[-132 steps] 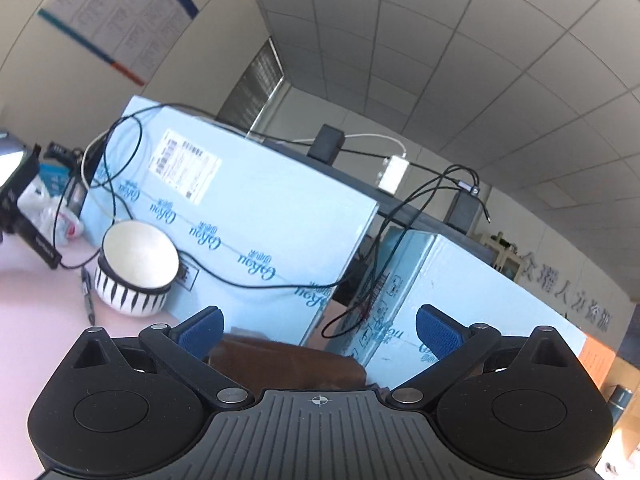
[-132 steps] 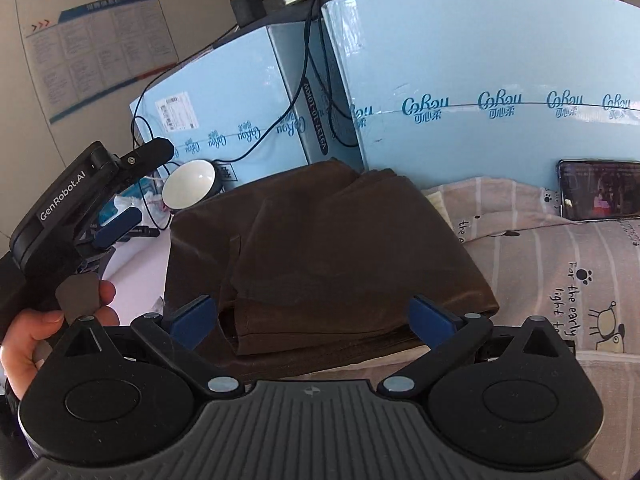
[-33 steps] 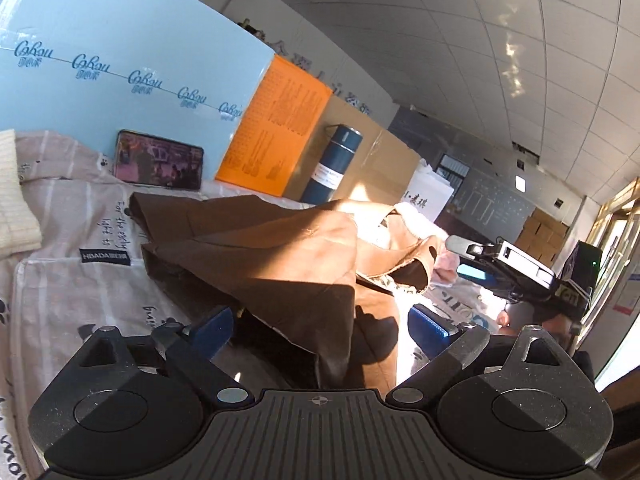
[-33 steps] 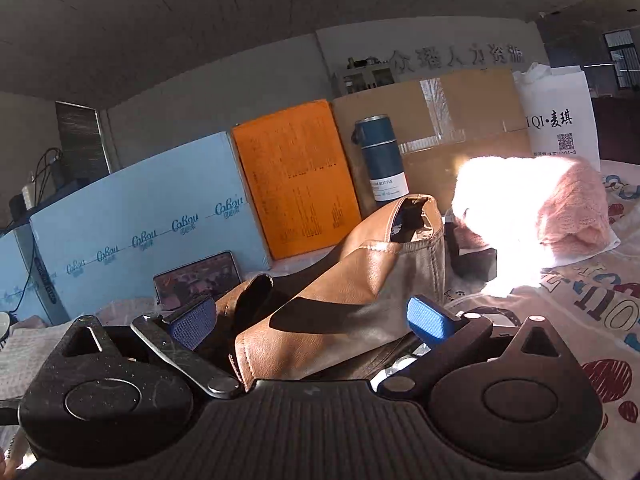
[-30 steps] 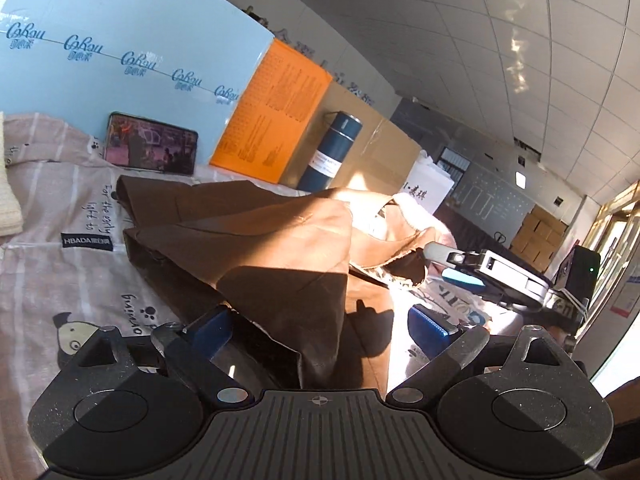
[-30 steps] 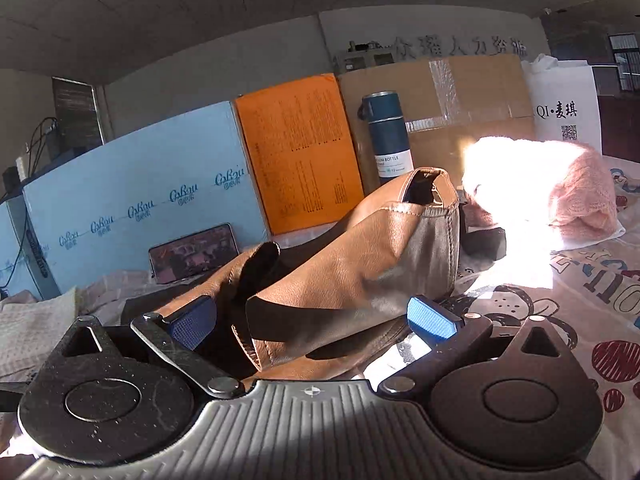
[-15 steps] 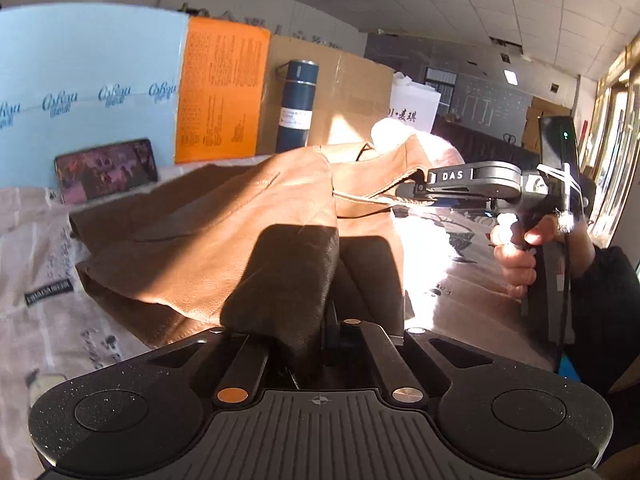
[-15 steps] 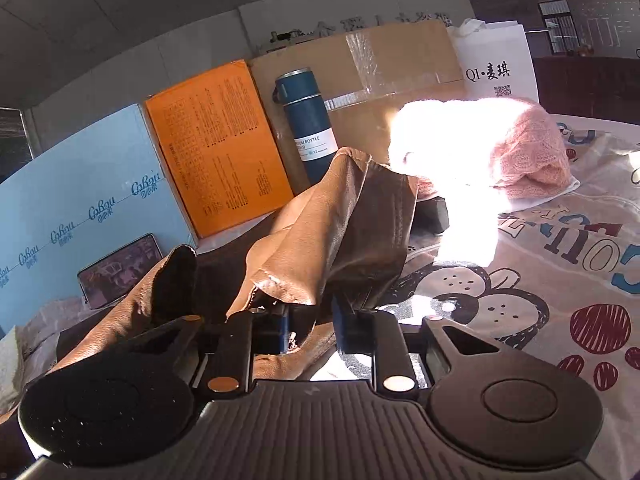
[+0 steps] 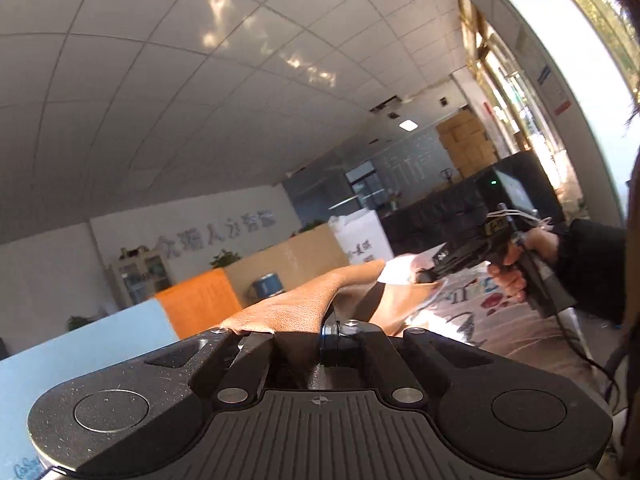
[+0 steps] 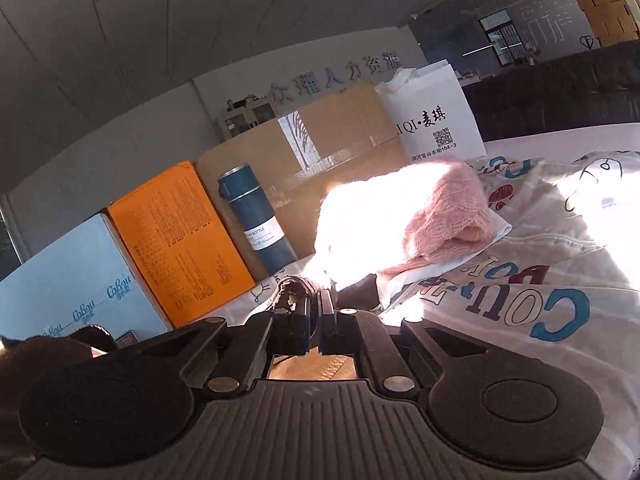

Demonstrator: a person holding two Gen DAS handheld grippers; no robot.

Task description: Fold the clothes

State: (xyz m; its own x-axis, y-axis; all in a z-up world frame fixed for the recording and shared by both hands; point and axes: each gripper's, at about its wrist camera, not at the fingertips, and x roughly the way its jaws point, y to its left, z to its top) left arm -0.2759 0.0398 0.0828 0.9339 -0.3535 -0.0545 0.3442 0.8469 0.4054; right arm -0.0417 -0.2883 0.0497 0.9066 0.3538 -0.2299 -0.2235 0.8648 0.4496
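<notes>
Brown leather-like garment (image 9: 296,312) — one edge pinched in the left gripper (image 9: 336,330), the far edge apparently pinched in the right gripper (image 10: 314,308), jaws pressed together; stretched between them above the printed bedsheet (image 10: 540,320) — pink knit (image 10: 448,216) beyond

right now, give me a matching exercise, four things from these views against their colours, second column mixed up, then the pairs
Things:
1. bottle
2. knitted garment
3. paper bag
4. garment held by the right gripper

Colours:
A. white
B. brown
C. dark blue
D. pink

Pairs: 1-C, 2-D, 3-A, 4-B
</notes>
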